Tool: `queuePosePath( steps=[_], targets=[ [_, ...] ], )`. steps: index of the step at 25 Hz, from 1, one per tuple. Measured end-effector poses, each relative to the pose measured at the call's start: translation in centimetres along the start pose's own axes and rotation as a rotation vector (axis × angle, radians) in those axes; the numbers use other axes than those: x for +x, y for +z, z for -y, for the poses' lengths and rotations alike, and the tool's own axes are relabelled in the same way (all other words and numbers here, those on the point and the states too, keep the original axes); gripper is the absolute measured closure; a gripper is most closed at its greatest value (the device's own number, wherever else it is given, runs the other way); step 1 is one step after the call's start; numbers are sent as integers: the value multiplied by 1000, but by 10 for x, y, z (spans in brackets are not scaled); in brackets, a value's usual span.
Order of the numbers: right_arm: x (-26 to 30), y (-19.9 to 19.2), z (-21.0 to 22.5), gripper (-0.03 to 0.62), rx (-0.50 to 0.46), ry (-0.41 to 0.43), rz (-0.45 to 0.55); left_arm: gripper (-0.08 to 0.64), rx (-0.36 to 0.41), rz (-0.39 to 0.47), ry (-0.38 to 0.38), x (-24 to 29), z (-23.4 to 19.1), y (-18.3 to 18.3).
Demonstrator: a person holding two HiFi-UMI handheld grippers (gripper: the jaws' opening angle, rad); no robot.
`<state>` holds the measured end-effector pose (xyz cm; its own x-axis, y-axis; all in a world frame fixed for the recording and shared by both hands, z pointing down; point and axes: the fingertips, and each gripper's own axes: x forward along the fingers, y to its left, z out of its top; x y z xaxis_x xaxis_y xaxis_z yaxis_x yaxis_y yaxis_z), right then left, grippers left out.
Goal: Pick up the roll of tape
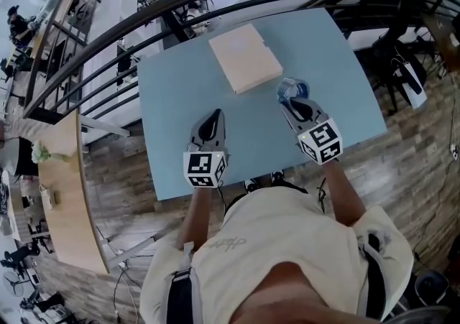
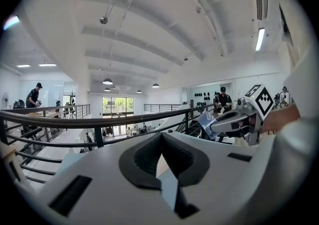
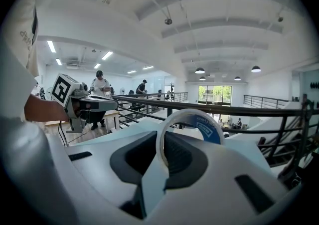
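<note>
— Where's the roll of tape (image 3: 209,127)?
— Pinched edgewise in the right gripper (image 1: 292,102): a thin white ring, blue-printed inside, over the smooth pale-blue table (image 1: 180,100), near a flat beige board (image 1: 245,57).
— The left gripper (image 1: 213,123)?
— Jaws together, empty; a curved black railing (image 2: 99,121) ahead.

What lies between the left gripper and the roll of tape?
Only bare blue table, seen in the head view, between the left gripper and the roll of tape that the right gripper holds. The beige box lies farther back.
</note>
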<state>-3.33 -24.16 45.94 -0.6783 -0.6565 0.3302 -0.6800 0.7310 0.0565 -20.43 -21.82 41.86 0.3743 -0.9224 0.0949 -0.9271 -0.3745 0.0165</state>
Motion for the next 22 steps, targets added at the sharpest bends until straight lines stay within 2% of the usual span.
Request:
queuePosePath(
  steps=[13, 22],
  targets=[
    [-2, 58, 18, 540, -60, -11, 114, 541, 41, 79, 14, 15, -10, 43],
    [-10, 81, 16, 540, -94, -8, 177, 541, 66, 127, 29, 13, -12, 64]
  ],
)
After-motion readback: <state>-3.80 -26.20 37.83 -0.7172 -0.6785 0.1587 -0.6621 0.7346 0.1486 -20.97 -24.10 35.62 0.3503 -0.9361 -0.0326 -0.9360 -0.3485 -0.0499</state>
